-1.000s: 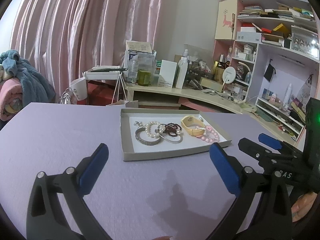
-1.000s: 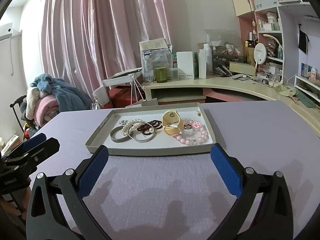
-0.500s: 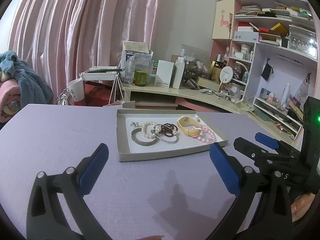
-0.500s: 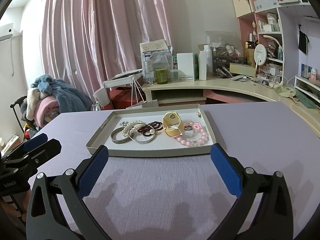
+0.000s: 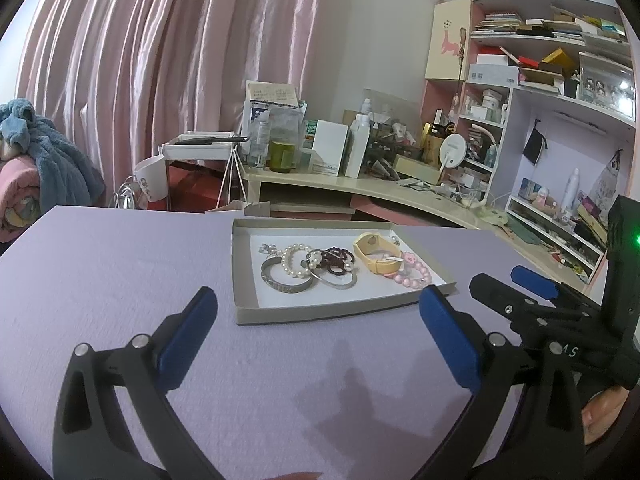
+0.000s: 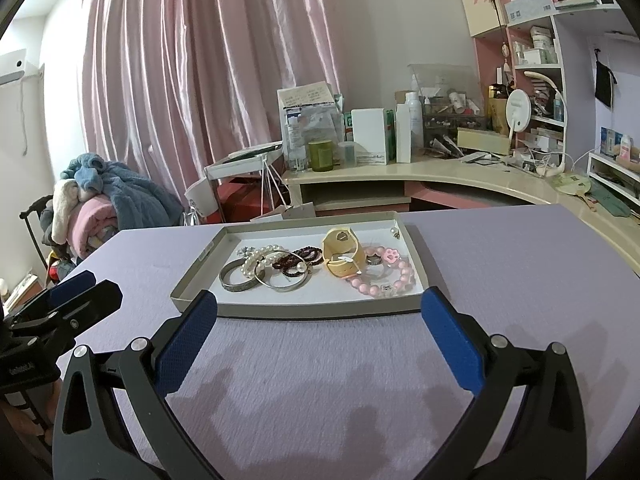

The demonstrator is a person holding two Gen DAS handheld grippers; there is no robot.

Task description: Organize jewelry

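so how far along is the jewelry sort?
Nothing looks sorted yet: the silver bangle, pearl bracelet, dark bead bracelet, yellow watch and pink bead bracelet all lie jumbled in the tray. Nothing in hand: left gripper and right gripper are open, short of the tray. All picking remains.

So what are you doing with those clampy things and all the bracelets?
A person holds a hand-held gripper in each hand, the left and the right. Both are open and empty, hovering over the purple table just short of the tray. The jewelry sits jumbled inside it: a pearl bracelet, silver bangles, a yellow watch and a pink bead bracelet. Nothing has been picked up yet.
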